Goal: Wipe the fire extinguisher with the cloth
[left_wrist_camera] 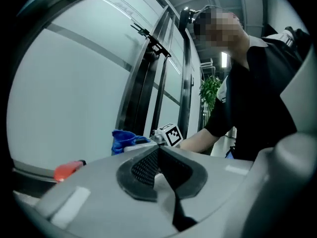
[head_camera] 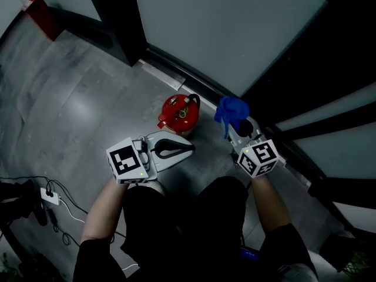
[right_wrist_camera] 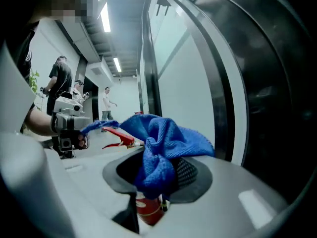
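Note:
Seen from above in the head view, a red fire extinguisher (head_camera: pixel 178 115) stands on the grey floor by a glass wall. My right gripper (head_camera: pixel 236 126) is just right of it, shut on a bunched blue cloth (head_camera: pixel 231 113). In the right gripper view the cloth (right_wrist_camera: pixel 161 145) hangs over the jaws, with the extinguisher's red body (right_wrist_camera: pixel 148 210) below and its lever (right_wrist_camera: pixel 117 135) beyond. My left gripper (head_camera: pixel 187 147) hovers just in front of the extinguisher, shut, holding nothing. The left gripper view shows its pads (left_wrist_camera: pixel 146 166) closed together, the cloth (left_wrist_camera: pixel 122 139) and a red lever tip (left_wrist_camera: pixel 69 169) past them.
Dark metal frames (head_camera: pixel 120 22) and glass panels (head_camera: pixel 223 28) run along the far side. A white power strip (head_camera: pixel 49 197) with cables lies on the floor at the lower left. A red object (head_camera: pixel 41 13) sits at the far left. People stand down the corridor (right_wrist_camera: pixel 62 81).

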A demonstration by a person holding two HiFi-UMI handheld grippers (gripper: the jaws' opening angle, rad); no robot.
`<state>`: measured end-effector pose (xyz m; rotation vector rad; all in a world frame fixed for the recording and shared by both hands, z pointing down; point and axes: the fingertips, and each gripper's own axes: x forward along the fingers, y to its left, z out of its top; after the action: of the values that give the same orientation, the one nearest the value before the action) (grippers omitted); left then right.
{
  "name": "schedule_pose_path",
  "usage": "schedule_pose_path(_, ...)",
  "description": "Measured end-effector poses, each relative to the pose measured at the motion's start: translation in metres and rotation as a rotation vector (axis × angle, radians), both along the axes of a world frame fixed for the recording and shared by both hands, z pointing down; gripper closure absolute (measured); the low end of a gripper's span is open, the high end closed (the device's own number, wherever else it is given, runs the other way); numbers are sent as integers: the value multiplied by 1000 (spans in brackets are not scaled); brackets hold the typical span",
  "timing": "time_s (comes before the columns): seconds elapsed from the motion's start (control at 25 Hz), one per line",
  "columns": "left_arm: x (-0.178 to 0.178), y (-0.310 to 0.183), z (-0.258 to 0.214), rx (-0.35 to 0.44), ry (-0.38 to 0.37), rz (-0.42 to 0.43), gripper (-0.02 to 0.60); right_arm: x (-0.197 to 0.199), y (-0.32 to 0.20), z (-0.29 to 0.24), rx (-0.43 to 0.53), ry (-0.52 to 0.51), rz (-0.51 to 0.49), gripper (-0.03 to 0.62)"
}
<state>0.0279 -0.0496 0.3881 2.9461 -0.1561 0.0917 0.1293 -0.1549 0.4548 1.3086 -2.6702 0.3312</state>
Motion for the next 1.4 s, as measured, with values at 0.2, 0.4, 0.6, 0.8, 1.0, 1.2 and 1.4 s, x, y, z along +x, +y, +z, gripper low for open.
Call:
schedule_pose_path(0.2,-37,-3,-88,-69,-13,-163,574,-8,24,-109,-11,39,11,459)
schedule_pose_path(0.4,-74,19,-230,-149,50,-349,575,-13,54,-228,-41,127,-26,459)
schedule_pose_path(0.6,-107,58,-377,-173,81,-628,574,-23,99,-389,-29,52,-44,459)
schedule_pose_path(0.8,-114,105,-491,-89,132,-807,574,-24,152,-507,39,-11,-99,459)
schedule_pose_path(1.0,-122,147,-516,-3,39,-949,574,-18,194,-562,126,-19,-160,459)
schedule_pose_path(1.2,-142,187,-546,8,77,-1030,574,-24,228,-592,160,-49,-164,459)
schedule_pose_path(1.4,-175,202,-558,-16,133,-1060,574,-10,251,-624,206,-73,-100,459)
